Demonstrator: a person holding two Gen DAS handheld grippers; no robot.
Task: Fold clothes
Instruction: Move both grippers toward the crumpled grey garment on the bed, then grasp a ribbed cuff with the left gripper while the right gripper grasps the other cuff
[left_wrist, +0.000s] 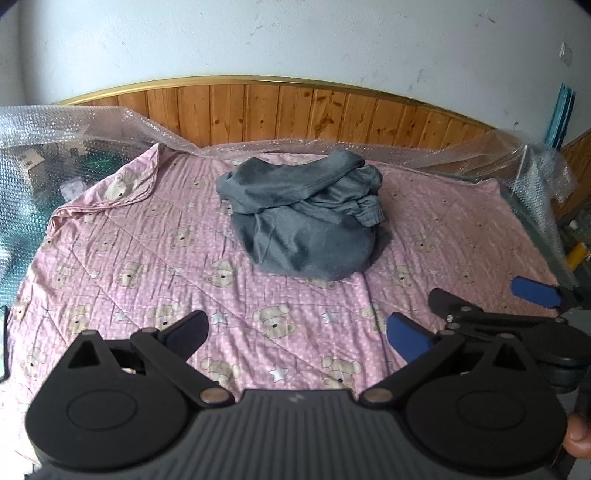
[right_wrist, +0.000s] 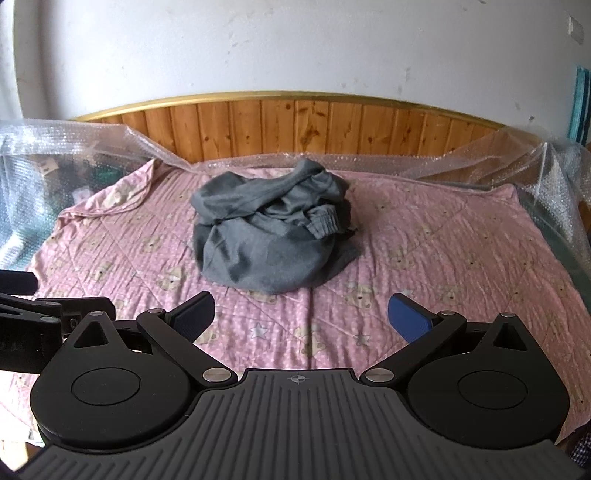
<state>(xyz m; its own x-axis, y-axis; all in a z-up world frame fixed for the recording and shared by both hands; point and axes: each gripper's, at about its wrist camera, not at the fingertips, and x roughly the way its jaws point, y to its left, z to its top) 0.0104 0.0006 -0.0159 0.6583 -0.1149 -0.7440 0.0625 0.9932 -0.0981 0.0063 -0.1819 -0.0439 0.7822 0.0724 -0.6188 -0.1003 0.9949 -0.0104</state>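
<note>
Bubble wrap (left_wrist: 44, 122) stands crinkled along the left edge, over dim boxes. Beside it a pink quilted bedspread (left_wrist: 129, 258), printed with bears and stars, has its far left corner folded back. Mid-bed lies the grey garment (left_wrist: 306, 218), a soft bunched heap with one ribbed cuff showing, well apart from both tools. Left gripper (left_wrist: 299, 332) and right gripper (right_wrist: 301, 314) hover nearside, fingers spread wide, holding nothing. Behind runs a knotty wooden headboard (right_wrist: 332, 125).

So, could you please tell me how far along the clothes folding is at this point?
Nothing looks folded: the grey garment lies in a crumpled heap on the pink bear-print quilt. Nothing is in hand; the left gripper and right gripper hover short of it, jaws open. Spreading, flattening and folding all remain.
</note>
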